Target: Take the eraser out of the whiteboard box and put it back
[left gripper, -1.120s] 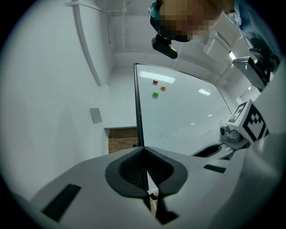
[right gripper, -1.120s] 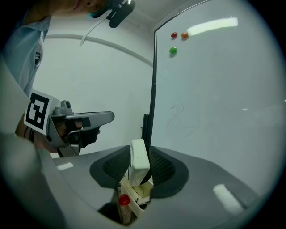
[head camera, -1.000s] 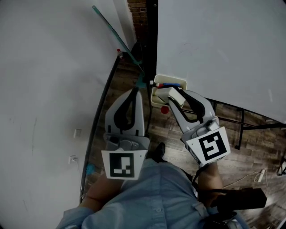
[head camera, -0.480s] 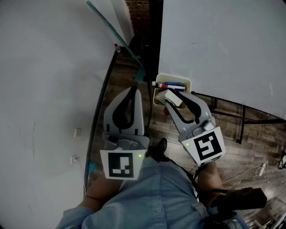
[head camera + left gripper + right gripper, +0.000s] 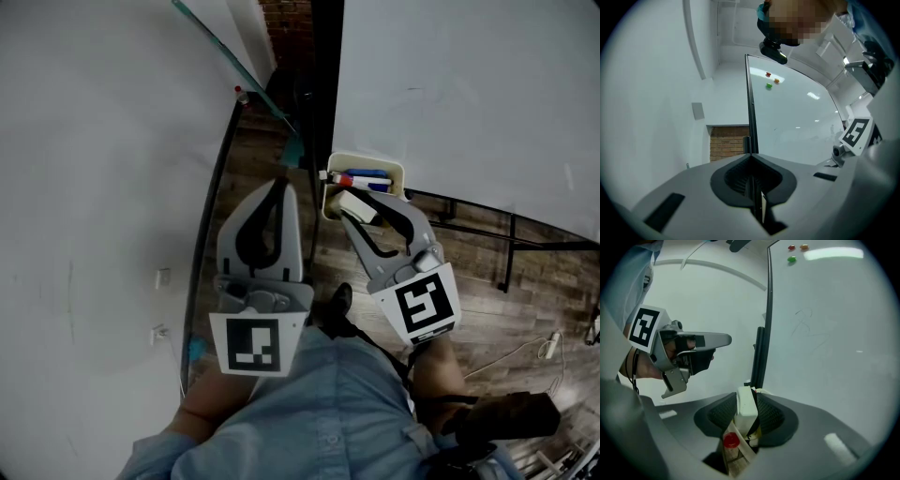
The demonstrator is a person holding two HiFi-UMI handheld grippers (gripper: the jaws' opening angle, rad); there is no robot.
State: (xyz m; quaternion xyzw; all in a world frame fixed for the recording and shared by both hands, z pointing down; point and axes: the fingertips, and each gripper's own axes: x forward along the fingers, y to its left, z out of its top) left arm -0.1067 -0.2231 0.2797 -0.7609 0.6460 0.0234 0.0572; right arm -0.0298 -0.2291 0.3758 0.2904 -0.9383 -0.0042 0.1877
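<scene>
Eraser [image 5: 357, 207]: white block, clamped between the pads of the right gripper [image 5: 362, 202]. In the right gripper view the eraser [image 5: 746, 404] stands on end between the two ribbed pads, both pressed on its sides, so the jaws stand partly apart, as wide as the block. The right gripper [image 5: 746, 412] slopes down toward the whiteboard box [image 5: 367, 160], a cream tray hung at the bottom edge of the whiteboard [image 5: 450, 94]. The eraser sits over the near part of the box opening; whether it touches the box floor cannot be told. In the box beyond it lie markers, one with a red cap [image 5: 343, 178] and a blue one [image 5: 373, 175]. A red cap [image 5: 731, 440] also shows just below the eraser in the right gripper view.

Left gripper [image 5: 281, 184]: jaws closed together, nothing between them. The left gripper view shows the pads of the left gripper [image 5: 752, 187] meeting in a thin line. It hangs to the left of the box, apart from it, pointing at the dark frame edge between the two boards. From the right gripper view the left gripper [image 5: 689, 350] is off to the left, in a hand.

Three small magnets [image 5: 769, 85] (red, orange, green) sit high on the whiteboard [image 5: 797, 122]. A brick wall [image 5: 726, 143] shows behind. Wood floor [image 5: 525, 281] below.
</scene>
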